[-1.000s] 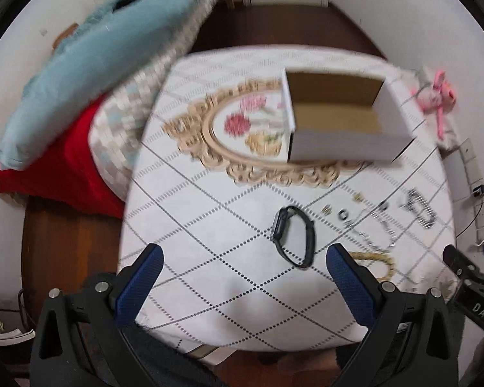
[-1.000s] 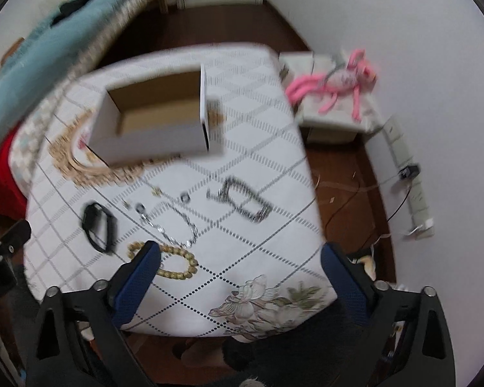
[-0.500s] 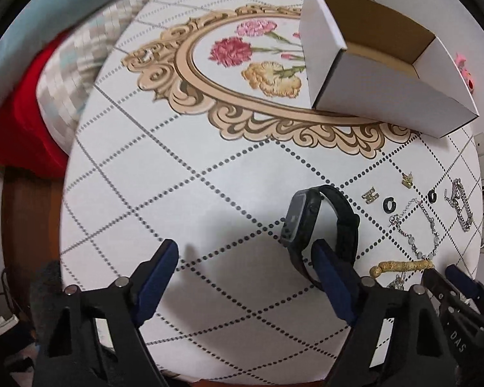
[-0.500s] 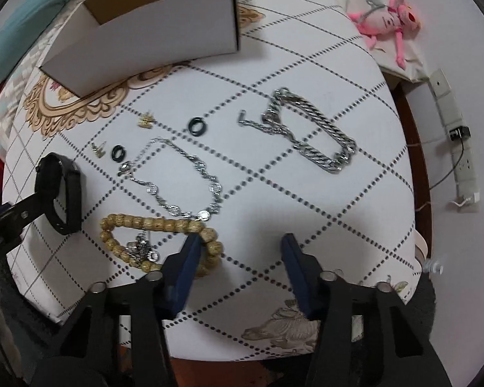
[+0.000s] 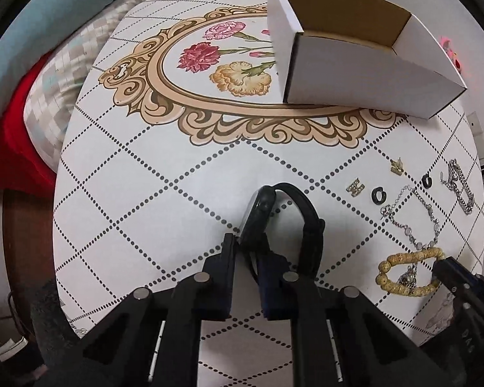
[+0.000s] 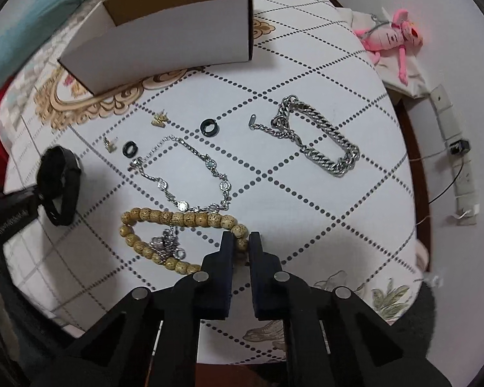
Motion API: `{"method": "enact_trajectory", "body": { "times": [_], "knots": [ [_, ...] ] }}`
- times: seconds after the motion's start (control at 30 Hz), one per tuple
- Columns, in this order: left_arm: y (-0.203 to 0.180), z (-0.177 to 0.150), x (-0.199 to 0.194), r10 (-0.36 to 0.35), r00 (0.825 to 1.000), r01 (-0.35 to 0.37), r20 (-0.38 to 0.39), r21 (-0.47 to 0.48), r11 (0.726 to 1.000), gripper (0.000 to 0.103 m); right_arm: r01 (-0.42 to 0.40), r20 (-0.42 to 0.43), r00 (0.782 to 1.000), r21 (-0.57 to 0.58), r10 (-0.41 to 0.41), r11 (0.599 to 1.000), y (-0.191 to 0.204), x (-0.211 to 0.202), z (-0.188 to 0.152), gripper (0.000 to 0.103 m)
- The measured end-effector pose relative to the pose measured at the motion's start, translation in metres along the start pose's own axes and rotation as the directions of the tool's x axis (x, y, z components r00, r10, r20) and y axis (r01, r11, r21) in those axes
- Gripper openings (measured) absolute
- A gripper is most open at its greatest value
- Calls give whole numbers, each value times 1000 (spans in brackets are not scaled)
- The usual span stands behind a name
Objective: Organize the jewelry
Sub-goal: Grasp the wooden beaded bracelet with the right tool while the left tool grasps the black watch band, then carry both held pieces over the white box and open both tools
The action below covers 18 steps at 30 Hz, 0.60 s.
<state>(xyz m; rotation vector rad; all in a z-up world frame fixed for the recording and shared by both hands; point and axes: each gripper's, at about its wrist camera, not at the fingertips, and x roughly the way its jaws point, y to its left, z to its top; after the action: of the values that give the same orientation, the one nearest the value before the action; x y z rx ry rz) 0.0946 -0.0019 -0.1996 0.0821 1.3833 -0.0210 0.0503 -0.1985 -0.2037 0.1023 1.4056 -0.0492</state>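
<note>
Left tongs [image 5: 247,245]: clamped on the case of the black smartwatch with rubber strap [image 5: 284,222], lying on the white dotted-diamond worktop [image 5: 138,200] near its front edge. Right tongs [image 6: 241,242]: nearly closed, pinching the right end of the tan wooden bead bracelet [image 6: 177,217], with a small silver charm cluster [image 6: 167,243] lying inside the bead loop.

Surroundings: thin silver link necklace with round stations [image 6: 190,174] just behind the beads, touching them at its lower end. Two black rings [image 6: 209,126] [image 6: 130,149] and two small gold earrings [image 6: 159,118] [image 6: 109,143] in a loose row behind the necklace. Heavy silver curb-chain bracelet [image 6: 316,142] well apart to the right. Open white cardboard box with brown interior [image 5: 355,61] at the far side, resting partly on the printed gold floral medallion [image 5: 229,64].

Clearances: bare worktop between smartwatch and box; earrings and rings lying between beads and box. Left edge bordered by a checked cushion [image 5: 64,74] and red fabric [image 5: 9,142]. Past the right edge, a pink plush toy [image 6: 393,35] on a pale bag.

Changes against half a second earlier: both tongs then spread wide, the left straddling the watch, the right beside the beads; now closed on both items. Box and loose jewelry unmoved.
</note>
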Motion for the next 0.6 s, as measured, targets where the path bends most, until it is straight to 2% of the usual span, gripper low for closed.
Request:
{"method": "enact_trajectory", "body": {
  "times": [0.23,0.43,0.6],
  "knots": [
    [-4,-14,-31,-11,999,11,34,0,1000,10,-94,95,991,37,90,995,-1,-35,0,9],
    [-8,-13,-73,-64,993,65,101,-8,998,10,-154,182,972,29,147,988,-1,-67,17,9],
    [-15,22,-108,-103,979,105,177,-2,994,10,-199,263,945,-2,193,980,3,-101,41,9]
  ]
}}
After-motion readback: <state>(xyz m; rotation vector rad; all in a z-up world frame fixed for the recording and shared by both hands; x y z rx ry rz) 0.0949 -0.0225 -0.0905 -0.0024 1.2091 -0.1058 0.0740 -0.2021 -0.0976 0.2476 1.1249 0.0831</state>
